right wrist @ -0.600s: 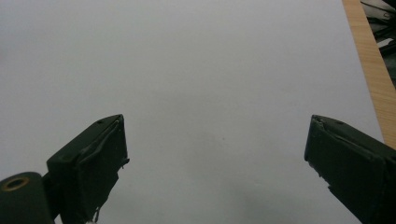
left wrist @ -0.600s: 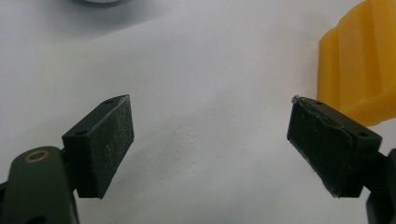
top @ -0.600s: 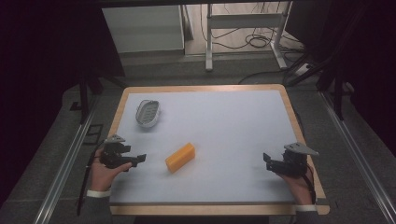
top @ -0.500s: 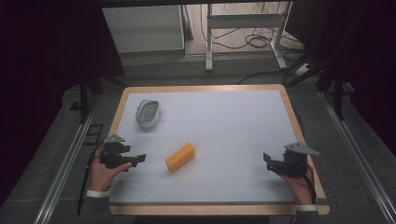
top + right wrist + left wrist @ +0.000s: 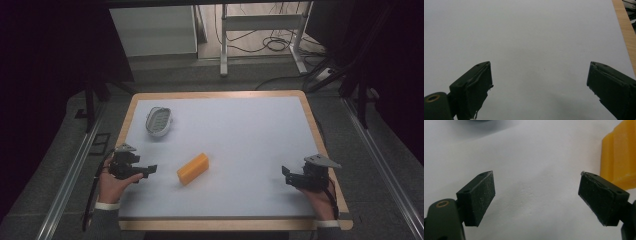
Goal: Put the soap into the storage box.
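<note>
Yellow block (image 5: 193,169) lay flat on the white bench (image 5: 240,130), lower left of centre in the high view, with both grippers apart from it.

Left gripper (image 5: 150,170) sat at the lower left of the high view, held in a hand (image 5: 114,184), pointing toward the block with a gap of bare bench between them; its fingers (image 5: 477,196) were spread wide with nothing between them, and in the left gripper view the block (image 5: 620,155) stood at the upper right, just beyond the right-hand finger. Right gripper (image 5: 286,175) rested at the lower right of the high view, well apart from the block, its fingers (image 5: 472,91) likewise spread over bare bench. An oval grey dish (image 5: 159,120) with a ribbed inside sat at the upper left of the bench, near its wooden edge (image 5: 127,117).
</note>
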{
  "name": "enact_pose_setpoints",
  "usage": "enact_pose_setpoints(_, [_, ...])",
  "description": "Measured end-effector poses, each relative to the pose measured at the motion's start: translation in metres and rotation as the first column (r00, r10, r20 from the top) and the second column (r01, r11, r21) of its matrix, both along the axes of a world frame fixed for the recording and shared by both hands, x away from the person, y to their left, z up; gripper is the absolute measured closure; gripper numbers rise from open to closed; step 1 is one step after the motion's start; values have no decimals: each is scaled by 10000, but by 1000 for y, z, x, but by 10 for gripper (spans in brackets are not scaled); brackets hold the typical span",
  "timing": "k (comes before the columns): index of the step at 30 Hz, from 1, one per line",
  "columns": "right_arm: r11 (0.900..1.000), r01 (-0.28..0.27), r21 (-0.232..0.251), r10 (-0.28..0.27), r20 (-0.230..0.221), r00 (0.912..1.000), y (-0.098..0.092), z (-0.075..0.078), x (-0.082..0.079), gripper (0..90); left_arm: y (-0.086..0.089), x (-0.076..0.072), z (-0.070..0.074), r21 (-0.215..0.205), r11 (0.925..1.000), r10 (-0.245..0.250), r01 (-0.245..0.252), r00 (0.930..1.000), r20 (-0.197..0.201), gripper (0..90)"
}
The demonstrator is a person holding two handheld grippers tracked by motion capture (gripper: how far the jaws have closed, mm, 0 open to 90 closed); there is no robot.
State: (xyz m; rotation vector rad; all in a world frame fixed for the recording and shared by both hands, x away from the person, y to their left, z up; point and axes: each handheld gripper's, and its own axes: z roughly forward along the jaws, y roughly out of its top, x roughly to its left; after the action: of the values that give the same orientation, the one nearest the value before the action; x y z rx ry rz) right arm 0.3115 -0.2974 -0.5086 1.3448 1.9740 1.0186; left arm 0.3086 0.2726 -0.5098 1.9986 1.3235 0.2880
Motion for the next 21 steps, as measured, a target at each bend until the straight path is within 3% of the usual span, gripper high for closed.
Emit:
enact_pose_setpoints(6, [10000, 0, 33, -1, 40, 10000, -2, -1, 1, 61, 1, 2, 12, 205, 9998, 83, -83, 10000, -24, 143])
enact_pose_setpoints(13, [10000, -12, -77, 12, -58, 10000, 1, -2, 1, 61, -3, 2, 37, 296, 9981, -546, 540, 9983, 210, 143])
enact_pose_setpoints(21, [9997, 237, 63, -237, -5, 9997, -6, 0, -1, 61, -4, 4, 46, 314, 9977, -605, 597, 9978, 266, 142])
